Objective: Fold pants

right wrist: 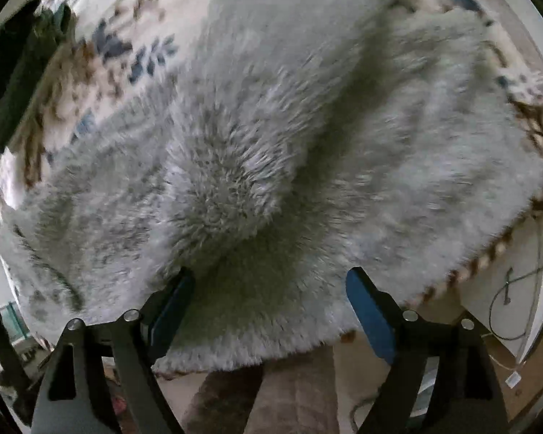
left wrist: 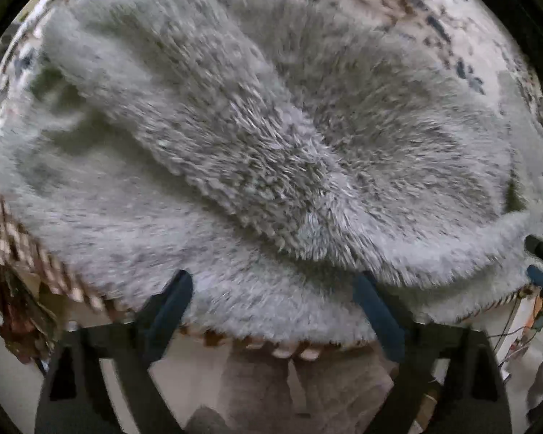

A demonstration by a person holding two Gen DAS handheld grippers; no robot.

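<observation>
Lighting is dim, soft and diffuse; no glare. Fisheye distortion curves both views inside black corners. The fluffy grey pants (left wrist: 271,152) (right wrist: 271,166) appear sharpest at centre; their outer edges are motion-blurred. A shadowed fold crosses them in the right wrist view.

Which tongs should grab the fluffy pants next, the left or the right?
Probably the right tongs. Both are open, but the pants' raised fold ends right beside their finger. The left tongs only face flat fluff at the blanket's edge.
</observation>
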